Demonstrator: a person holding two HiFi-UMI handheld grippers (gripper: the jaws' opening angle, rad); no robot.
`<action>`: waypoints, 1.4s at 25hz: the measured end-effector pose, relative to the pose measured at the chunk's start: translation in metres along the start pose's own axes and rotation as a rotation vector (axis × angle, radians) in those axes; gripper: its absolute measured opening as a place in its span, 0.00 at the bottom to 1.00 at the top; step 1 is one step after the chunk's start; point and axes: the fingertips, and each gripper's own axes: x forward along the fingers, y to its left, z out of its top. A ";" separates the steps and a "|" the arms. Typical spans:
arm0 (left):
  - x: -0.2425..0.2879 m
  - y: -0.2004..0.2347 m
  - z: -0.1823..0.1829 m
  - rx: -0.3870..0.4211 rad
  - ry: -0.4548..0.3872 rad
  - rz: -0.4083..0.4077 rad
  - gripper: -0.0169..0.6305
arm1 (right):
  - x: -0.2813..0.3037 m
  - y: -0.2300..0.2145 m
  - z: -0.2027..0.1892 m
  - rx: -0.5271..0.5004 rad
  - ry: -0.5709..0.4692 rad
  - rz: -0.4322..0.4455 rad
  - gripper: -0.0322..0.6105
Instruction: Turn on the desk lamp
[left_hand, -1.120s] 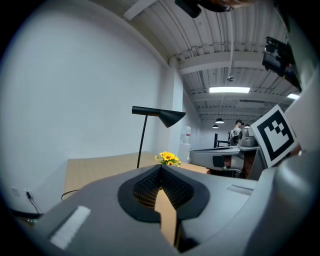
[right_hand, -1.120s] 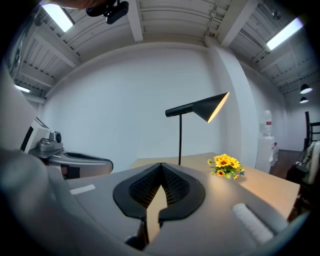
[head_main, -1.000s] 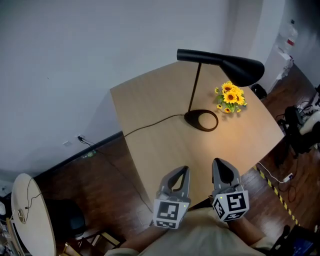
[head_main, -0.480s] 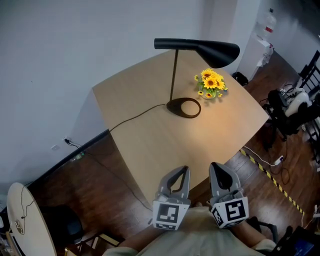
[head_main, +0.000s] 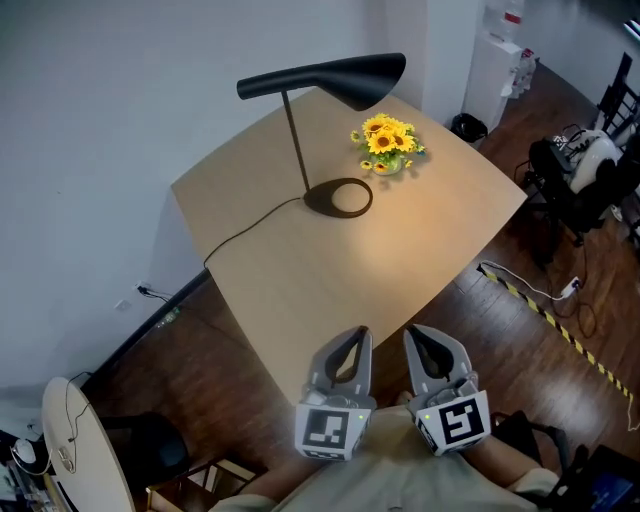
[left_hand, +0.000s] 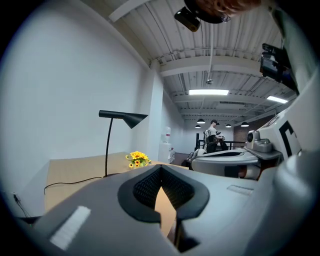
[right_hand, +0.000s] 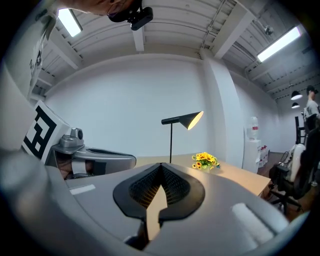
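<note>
Wooden tabletop (head_main: 290, 290) is lit by the desk lamp (head_main: 340, 74), stood at its far side beside sunflowers (head_main: 386, 140). Left gripper (head_main: 352, 342) and right gripper (head_main: 420, 342) are held near the front edge, jaws pressed together, empty.

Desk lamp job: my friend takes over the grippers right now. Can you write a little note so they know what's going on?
Left gripper: shut, holding nothing, held close to the body, short of the table.
Right gripper: shut, empty, beside it.
Desk lamp: at the table's far side, next to the sunflowers.
Done: the lamp looks lit. Its shade glows inside and warm light falls on the tabletop.
Left: probably nothing. Neither gripper touches the lamp.
</note>
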 end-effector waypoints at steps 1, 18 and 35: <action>-0.002 -0.008 0.001 0.001 0.001 0.010 0.03 | -0.007 -0.003 -0.001 0.016 -0.008 0.009 0.05; -0.046 -0.079 -0.011 0.074 0.060 0.138 0.03 | -0.087 -0.012 -0.007 0.074 -0.079 0.152 0.05; -0.124 -0.029 -0.019 0.037 0.026 0.083 0.03 | -0.092 0.068 -0.014 0.070 -0.039 0.076 0.05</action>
